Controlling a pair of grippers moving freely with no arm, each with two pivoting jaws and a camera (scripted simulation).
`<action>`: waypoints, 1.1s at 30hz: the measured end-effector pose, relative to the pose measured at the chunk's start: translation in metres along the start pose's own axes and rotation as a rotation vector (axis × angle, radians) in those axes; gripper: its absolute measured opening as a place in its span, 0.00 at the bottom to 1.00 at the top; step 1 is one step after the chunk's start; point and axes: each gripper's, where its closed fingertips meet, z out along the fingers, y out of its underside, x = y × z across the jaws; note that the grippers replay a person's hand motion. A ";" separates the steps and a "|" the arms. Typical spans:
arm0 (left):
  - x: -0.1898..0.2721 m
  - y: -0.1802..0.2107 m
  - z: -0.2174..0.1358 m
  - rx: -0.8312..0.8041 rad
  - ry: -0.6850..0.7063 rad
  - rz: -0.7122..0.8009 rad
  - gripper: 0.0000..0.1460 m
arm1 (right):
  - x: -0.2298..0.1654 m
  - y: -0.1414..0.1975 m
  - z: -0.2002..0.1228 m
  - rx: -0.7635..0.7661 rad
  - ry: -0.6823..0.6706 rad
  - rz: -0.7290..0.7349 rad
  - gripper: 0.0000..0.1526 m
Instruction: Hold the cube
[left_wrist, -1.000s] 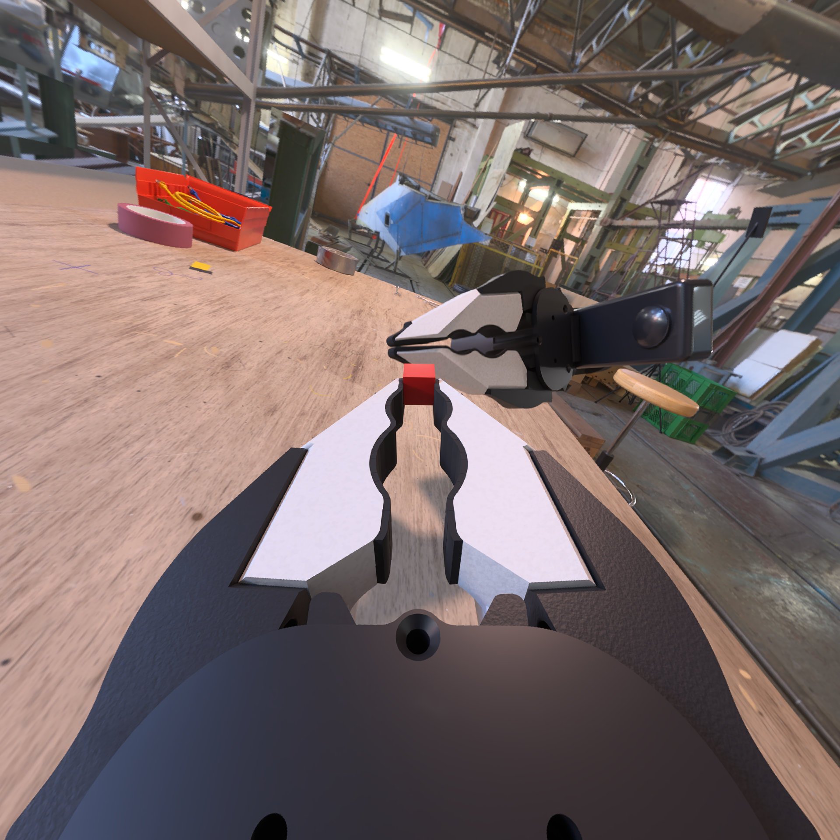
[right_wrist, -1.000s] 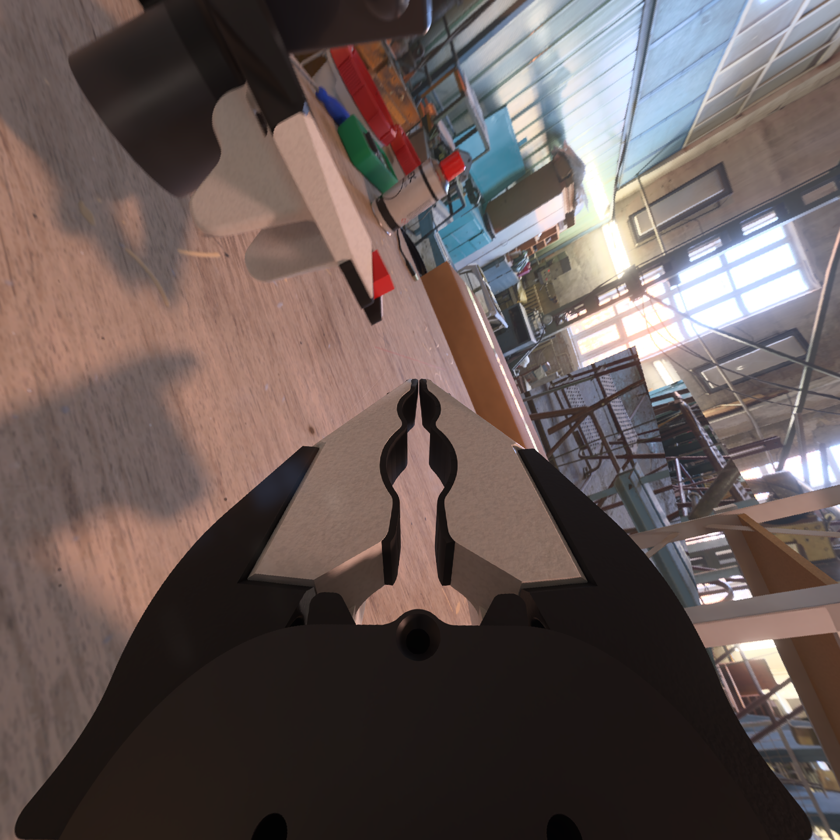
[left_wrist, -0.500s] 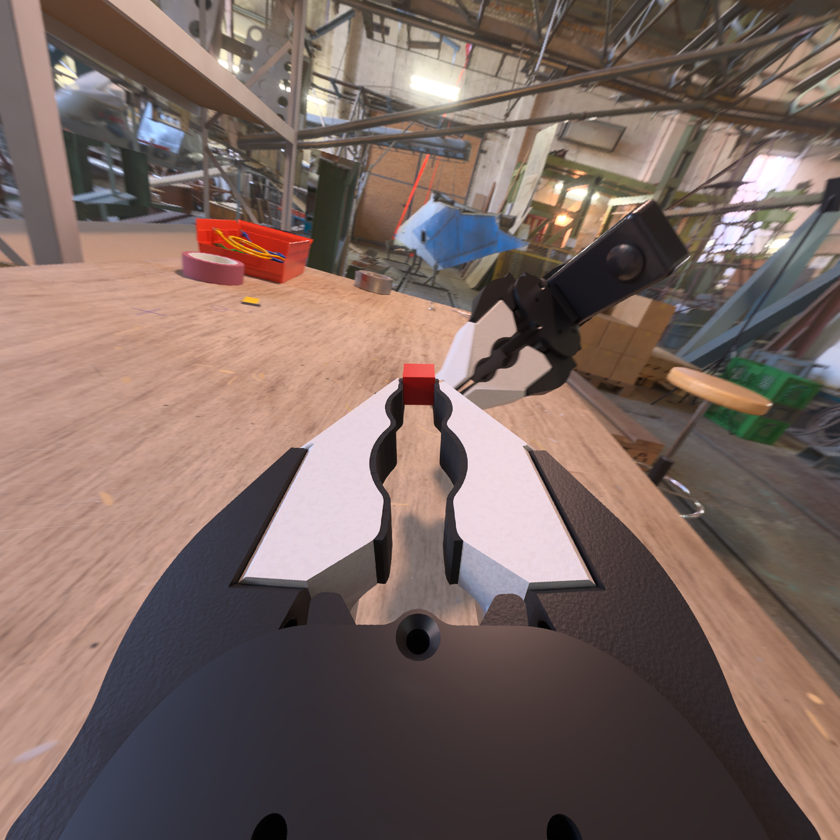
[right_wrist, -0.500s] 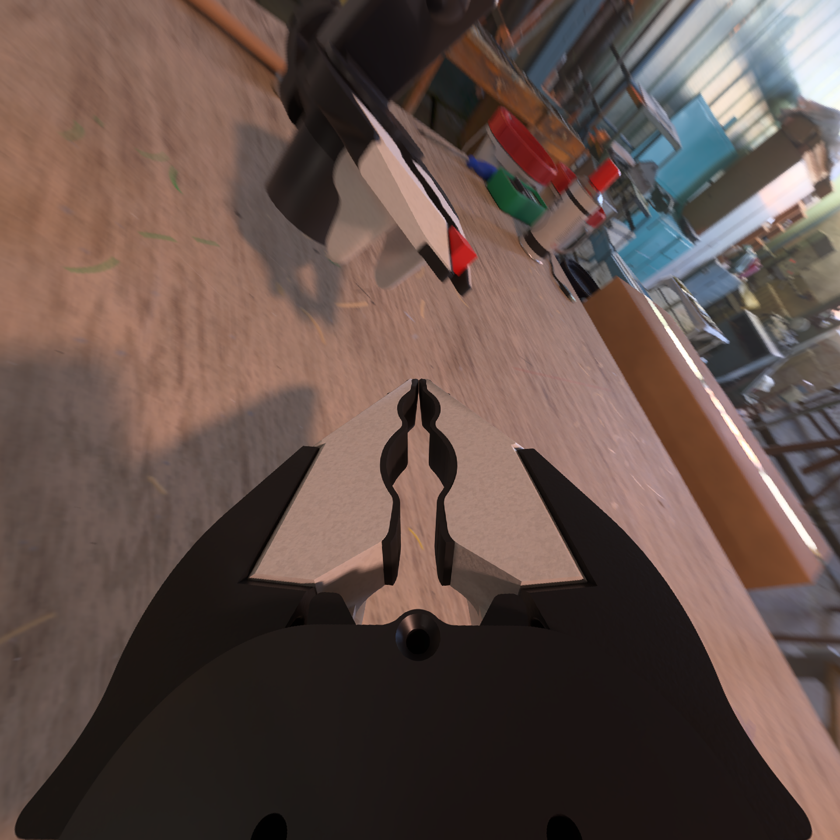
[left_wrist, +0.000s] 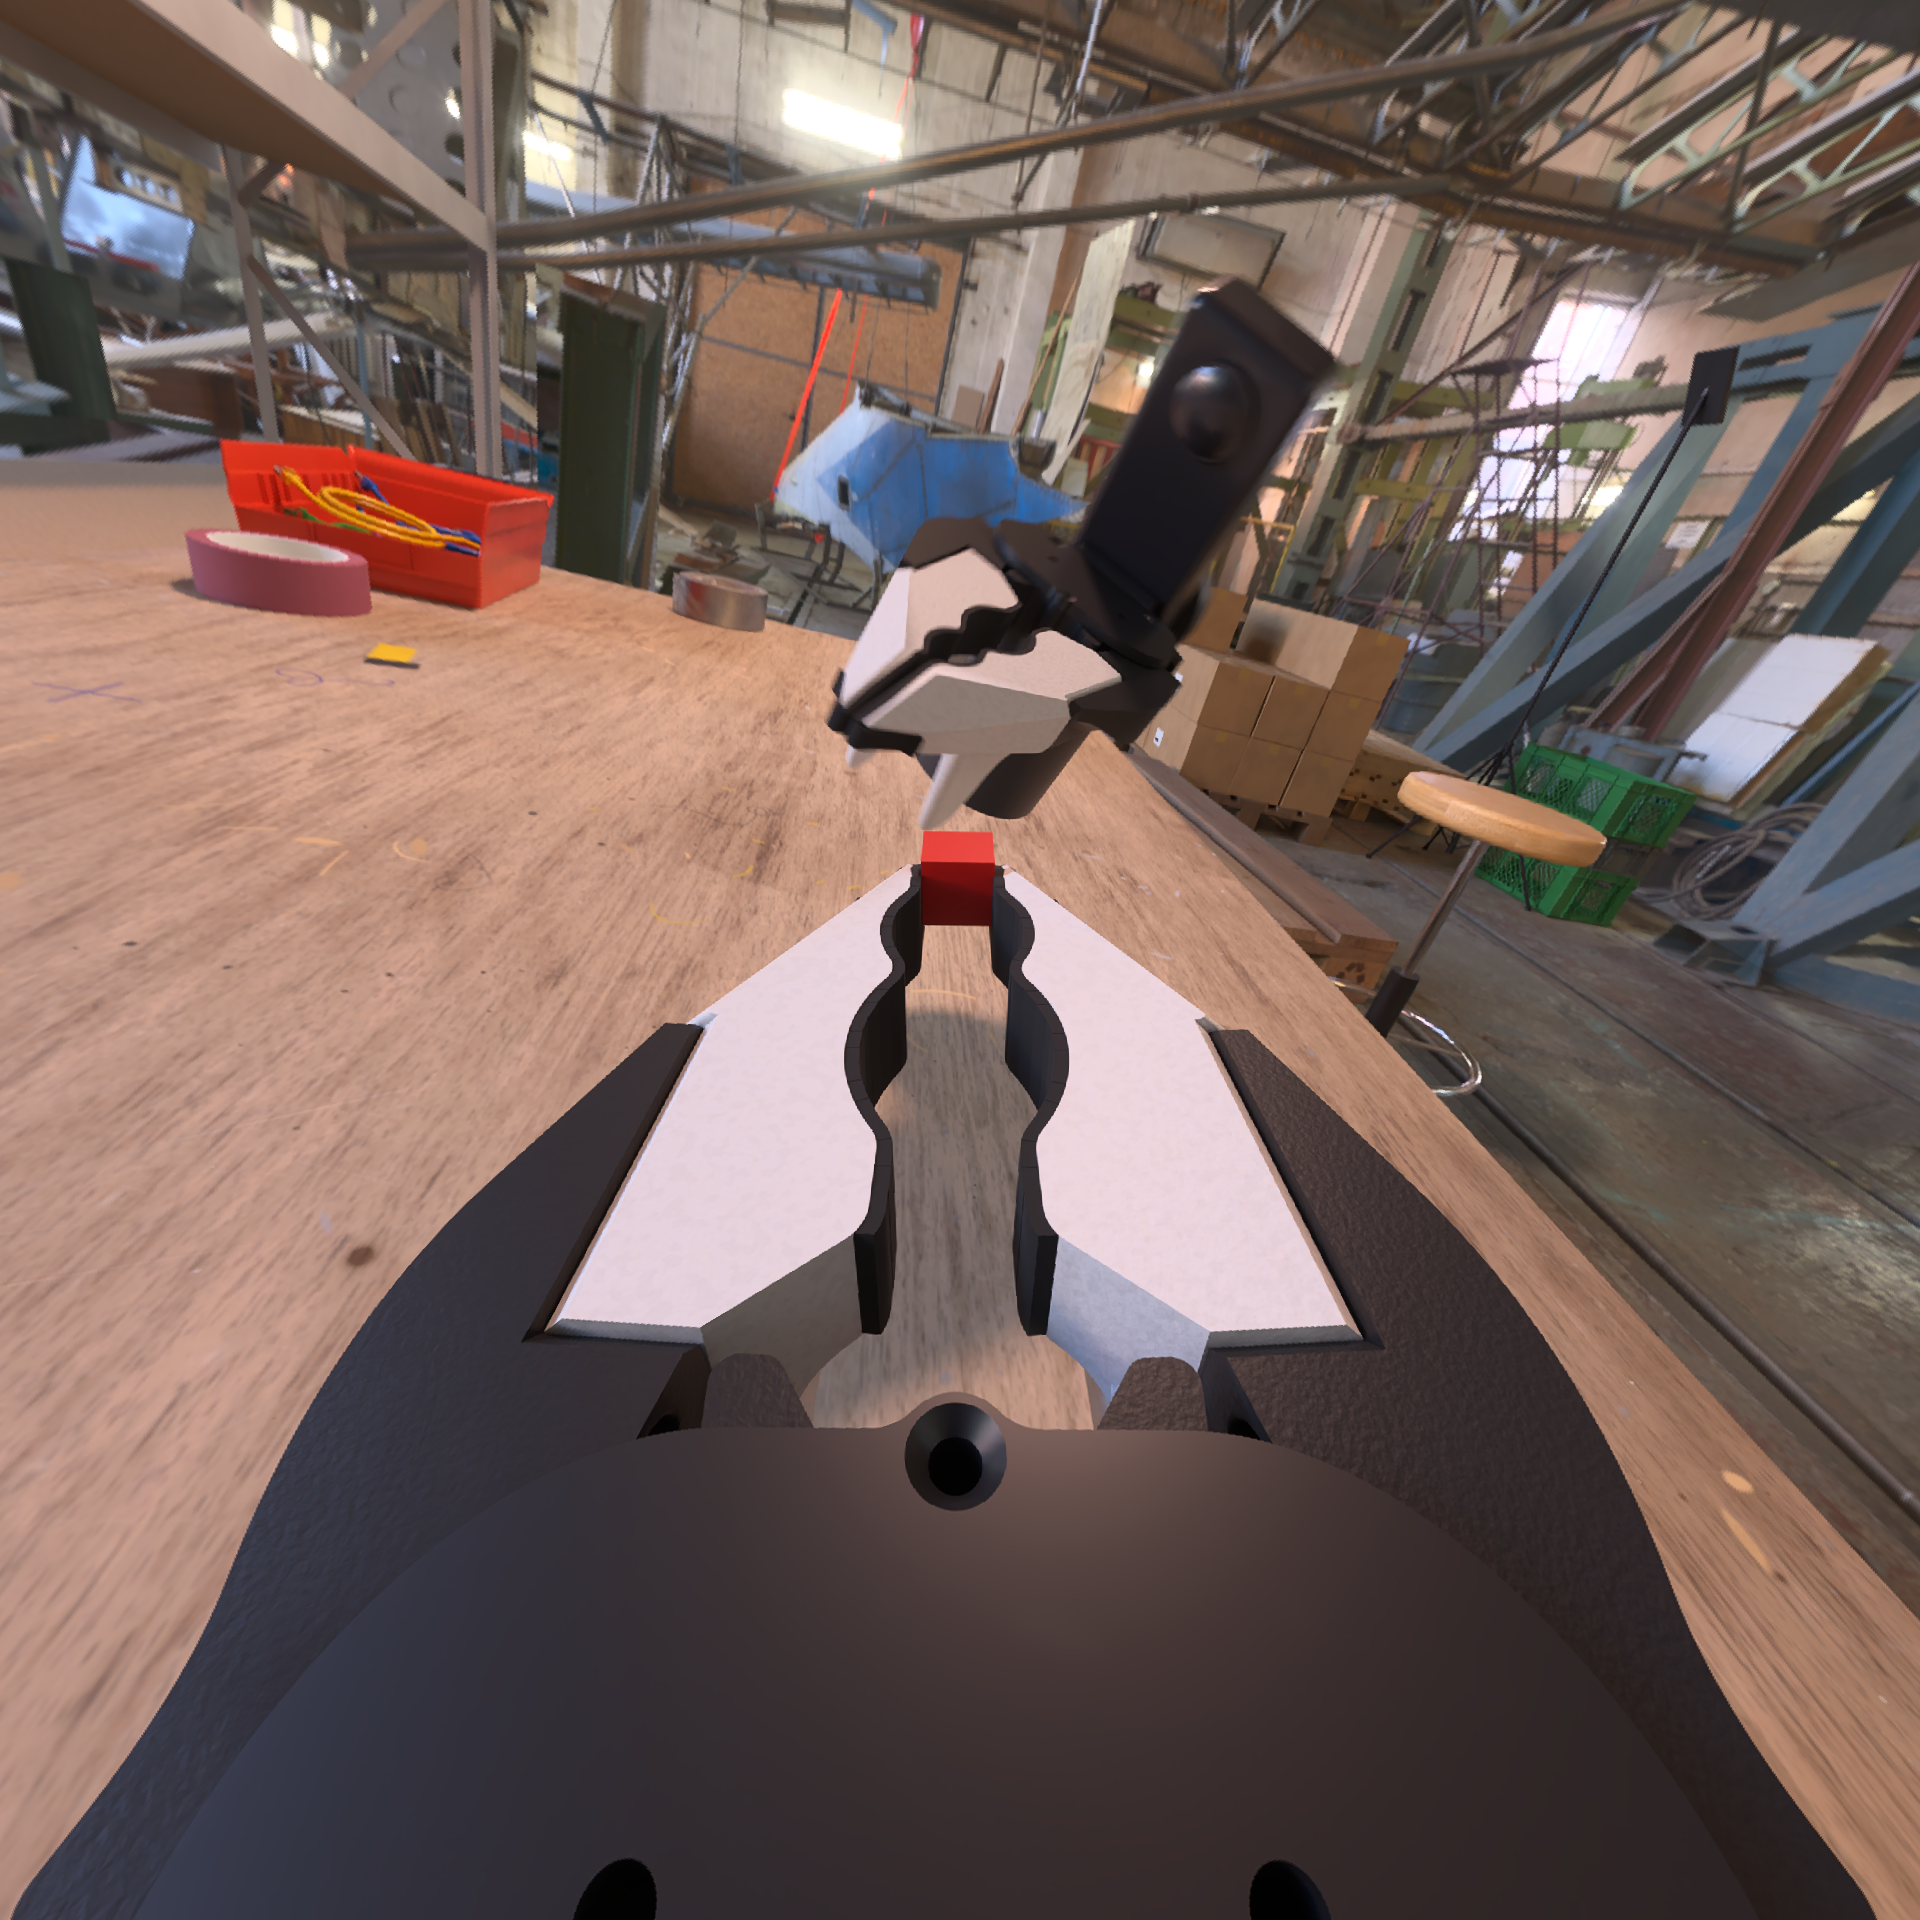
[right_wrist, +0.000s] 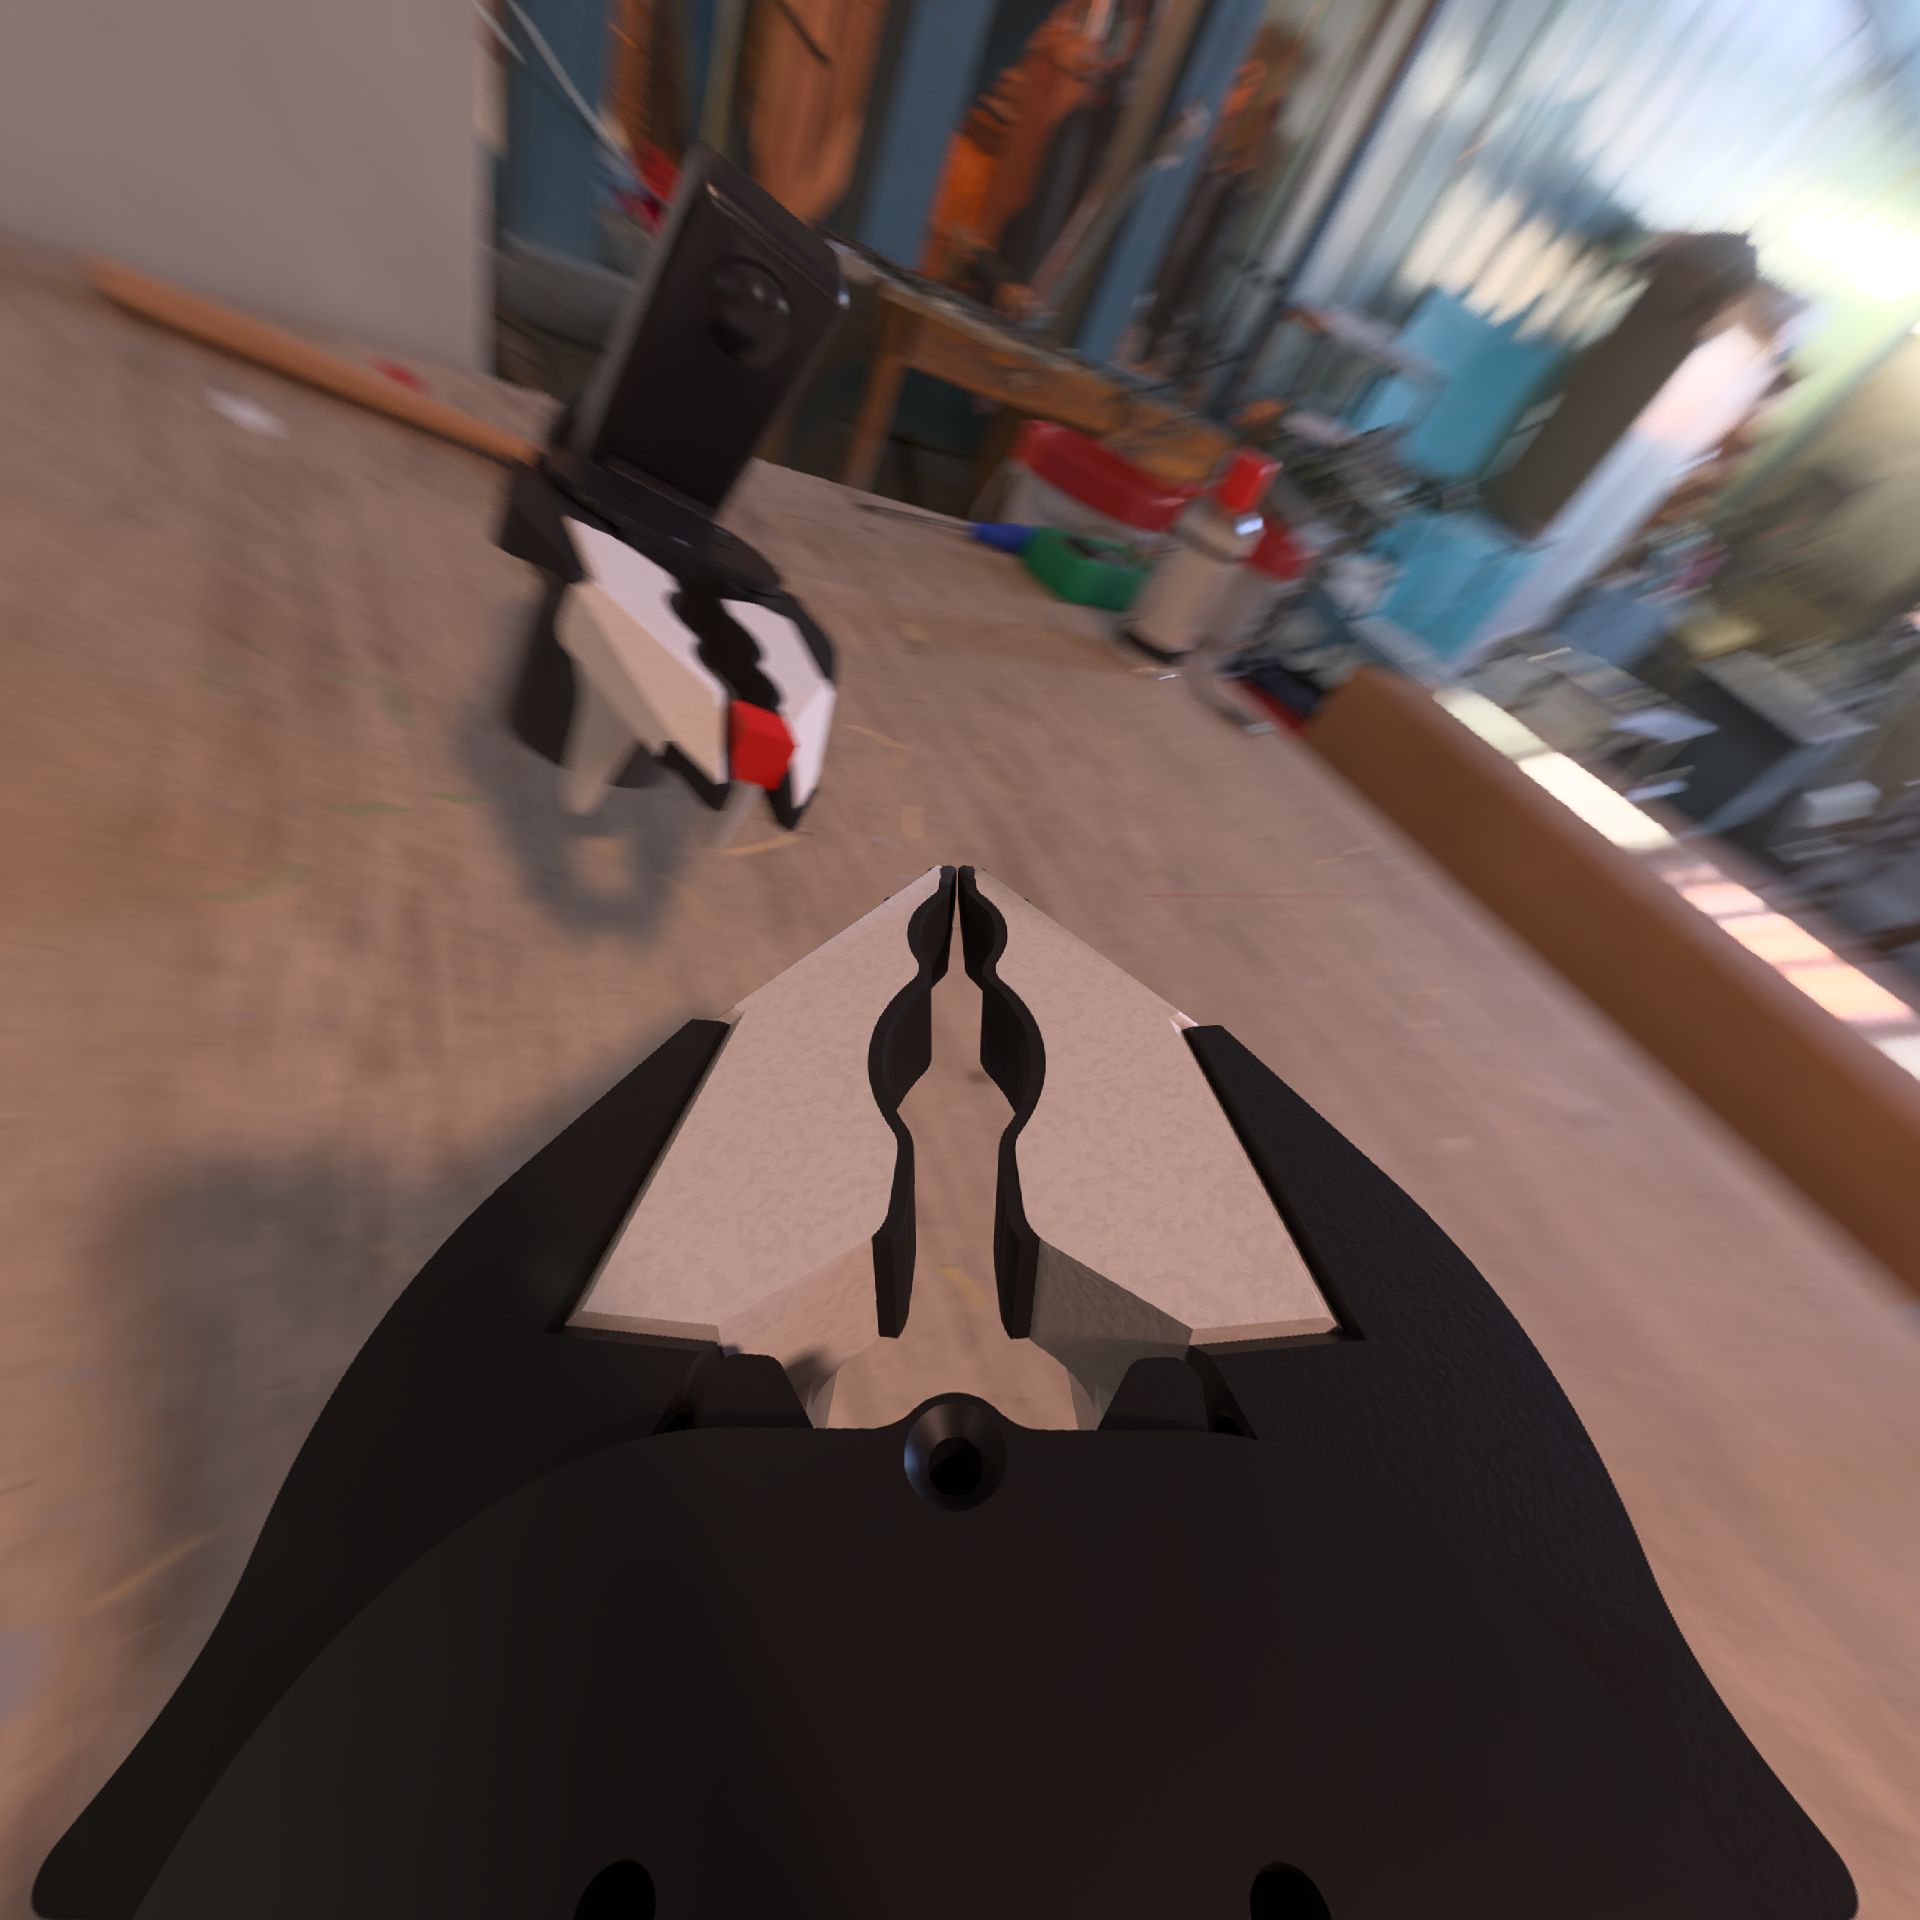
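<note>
A small red cube (left_wrist: 957, 879) sits between the tips of my left gripper (left_wrist: 957, 883), which is shut on it above the wooden table (left_wrist: 312, 935). The cube also shows in the right wrist view (right_wrist: 761, 742), held in the left gripper (right_wrist: 764, 753) ahead and to the left. My right gripper (right_wrist: 954, 873) is shut and empty, its tips touching, low over the table. In the left wrist view it (left_wrist: 844, 717) hangs just beyond and above the cube, tilted, tips pointing down to the left.
A red bin (left_wrist: 395, 514), a pink tape roll (left_wrist: 278, 566), a grey tape roll (left_wrist: 719, 600) and a yellow chip (left_wrist: 392, 655) lie far left. The table edge (left_wrist: 1455, 1174) runs on the right, a stool (left_wrist: 1496, 831) beyond. Cans (right_wrist: 1195, 582) and green tape (right_wrist: 1081, 561) stand far off.
The right gripper has swung round, from lying sideways to tilted upright with tips down, close over the cube. The left gripper still holds the cube. The right wrist view is blurred by motion.
</note>
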 end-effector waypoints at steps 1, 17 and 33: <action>-0.001 -0.002 -0.002 0.012 0.001 0.003 0.08 | -0.005 0.001 -0.003 0.007 -0.090 0.101 0.01; 0.003 -0.013 -0.011 0.037 -0.010 0.131 0.08 | -0.027 0.012 -0.006 0.067 -0.521 0.617 0.10; 0.002 -0.016 -0.013 0.042 -0.022 0.133 0.08 | -0.029 0.015 0.000 0.044 -0.486 0.586 0.14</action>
